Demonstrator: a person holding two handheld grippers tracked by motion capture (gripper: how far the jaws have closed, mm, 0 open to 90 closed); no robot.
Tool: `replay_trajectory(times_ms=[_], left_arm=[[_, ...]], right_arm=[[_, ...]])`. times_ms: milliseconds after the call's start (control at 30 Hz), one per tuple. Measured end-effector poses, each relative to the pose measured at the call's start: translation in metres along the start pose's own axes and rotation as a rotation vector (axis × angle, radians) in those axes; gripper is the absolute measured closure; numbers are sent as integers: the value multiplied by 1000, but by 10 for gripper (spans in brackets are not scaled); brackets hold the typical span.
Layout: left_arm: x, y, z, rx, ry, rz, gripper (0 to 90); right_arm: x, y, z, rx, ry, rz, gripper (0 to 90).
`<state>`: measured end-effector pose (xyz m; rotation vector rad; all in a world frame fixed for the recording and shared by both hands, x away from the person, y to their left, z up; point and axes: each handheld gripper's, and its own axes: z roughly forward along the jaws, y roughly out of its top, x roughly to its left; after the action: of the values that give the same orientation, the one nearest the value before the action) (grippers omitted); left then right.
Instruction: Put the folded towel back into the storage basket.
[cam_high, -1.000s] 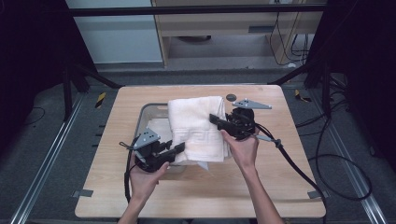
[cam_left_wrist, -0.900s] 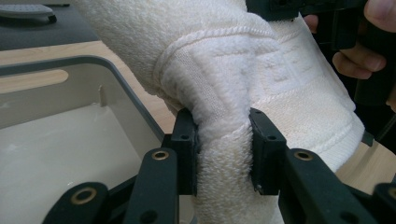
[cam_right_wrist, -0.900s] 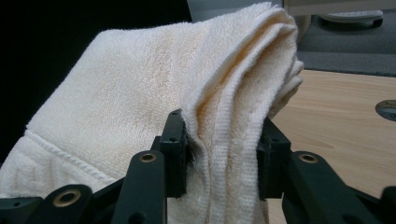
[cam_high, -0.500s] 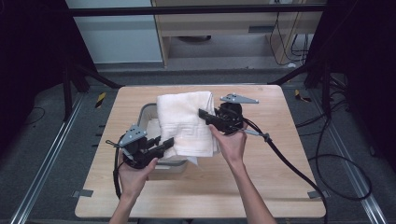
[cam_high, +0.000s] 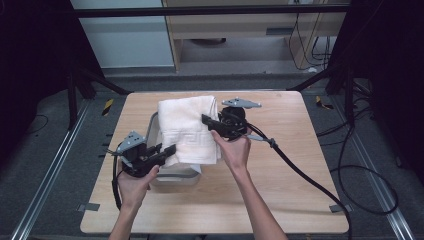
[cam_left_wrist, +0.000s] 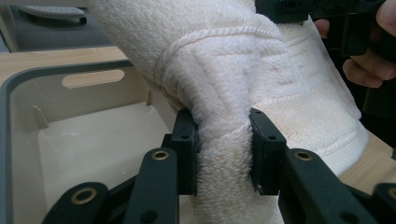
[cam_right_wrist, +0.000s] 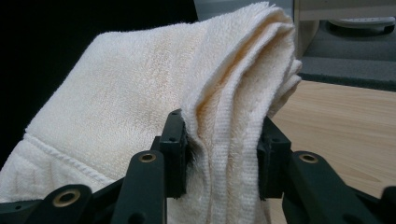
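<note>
- The folded white towel (cam_high: 187, 129) hangs above the grey bin (cam_high: 172, 176) on the table (cam_high: 280, 200).
- It looks soft and floppy, best held at thick folded edges.
- The left gripper (cam_high: 161, 152) pinches its near corner; the right gripper (cam_high: 207, 121) clamps its layered side edge.

Wooden table (cam_high: 280, 165) bearing grey bin (cam_high: 176, 176)

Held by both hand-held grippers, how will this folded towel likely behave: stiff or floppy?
Probably floppy: the towel drapes and bulges between the left hand-held gripper and the right hand-held gripper. Its thick pile squeezes between the jaws, so slipping seems unlikely. Likely light.
</note>
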<state>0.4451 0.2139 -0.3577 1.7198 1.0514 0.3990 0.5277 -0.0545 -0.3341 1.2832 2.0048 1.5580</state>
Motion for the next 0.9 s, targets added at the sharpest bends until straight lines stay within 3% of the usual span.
replay_trajectory(times_ms=[533, 900], left_arm=[[32, 2, -15, 13, 29, -41, 669], [47, -1, -13, 29, 48, -57, 670]], right_arm=[[22, 1, 33, -4, 9, 5, 626], [21, -6, 50, -10, 26, 47, 627]])
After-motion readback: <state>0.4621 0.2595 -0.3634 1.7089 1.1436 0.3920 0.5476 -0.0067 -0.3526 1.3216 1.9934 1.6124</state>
